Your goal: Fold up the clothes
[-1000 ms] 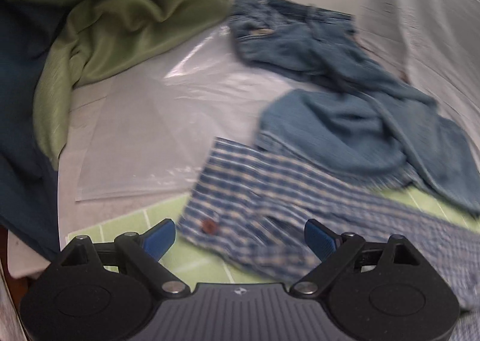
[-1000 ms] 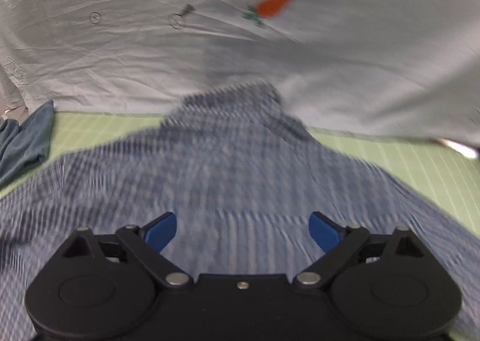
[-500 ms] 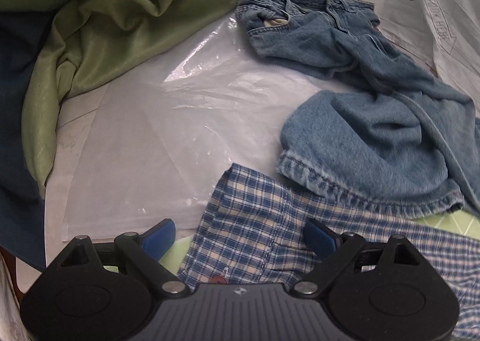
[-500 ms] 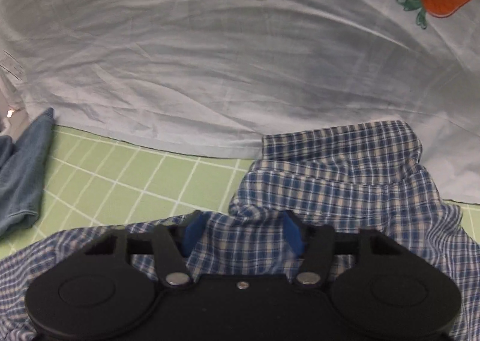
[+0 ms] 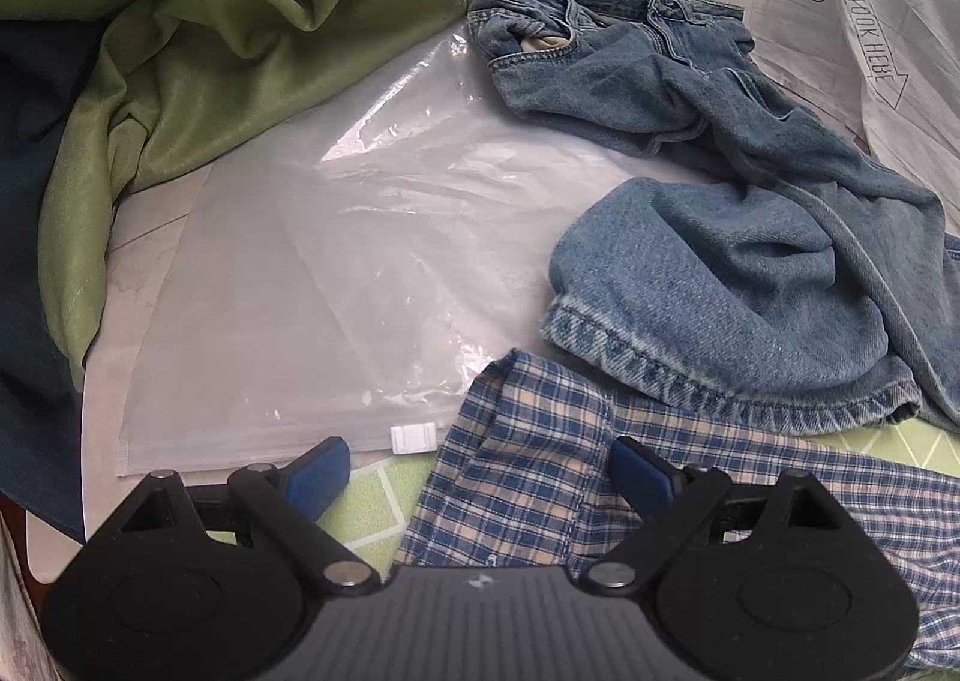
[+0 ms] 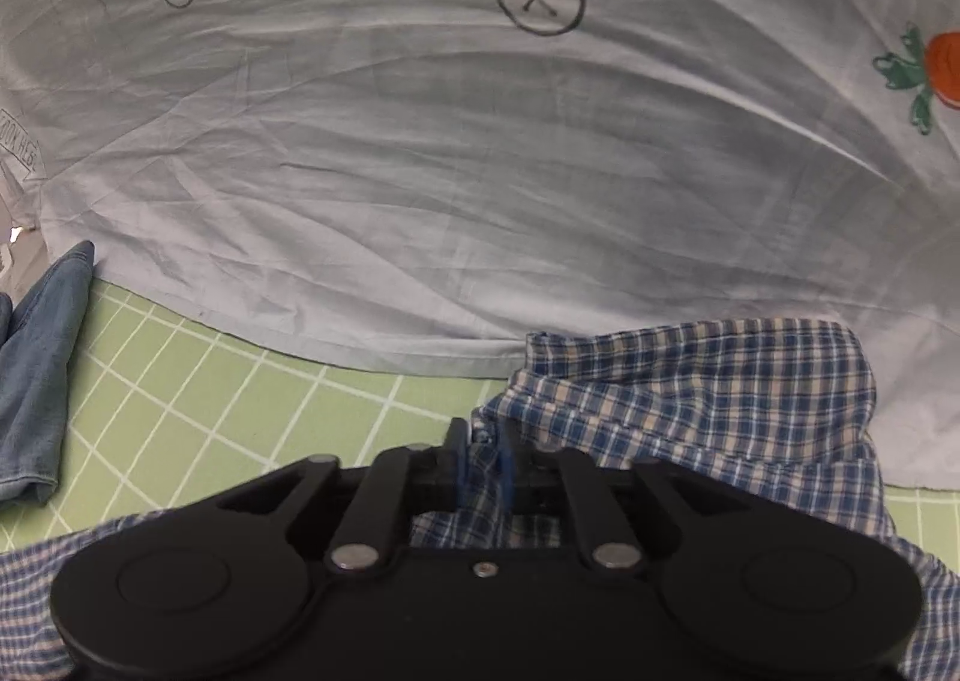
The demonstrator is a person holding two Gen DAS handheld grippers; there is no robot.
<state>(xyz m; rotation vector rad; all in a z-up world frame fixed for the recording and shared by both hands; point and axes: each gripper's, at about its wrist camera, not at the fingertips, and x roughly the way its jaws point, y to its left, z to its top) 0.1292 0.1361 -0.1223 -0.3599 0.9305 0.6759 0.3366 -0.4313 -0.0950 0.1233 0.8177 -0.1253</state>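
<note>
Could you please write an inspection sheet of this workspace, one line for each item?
Surface: green grid mat, partly covered by clothes.
Job's things: plaid shirt lying crumpled on the mat; jeans unfolded beside it, one hem resting over the shirt's edge.
Clutter: clear plastic bag lying flat; green fabric bunched at the back.
Grippers: left gripper open, shirt edge between its fingers, not pinched; right gripper closing, its pads nearly together with a fold of the shirt between them.
Cables: nothing seen.
Surroundings: white printed sheet with carrot and cross marks behind the mat.
</note>
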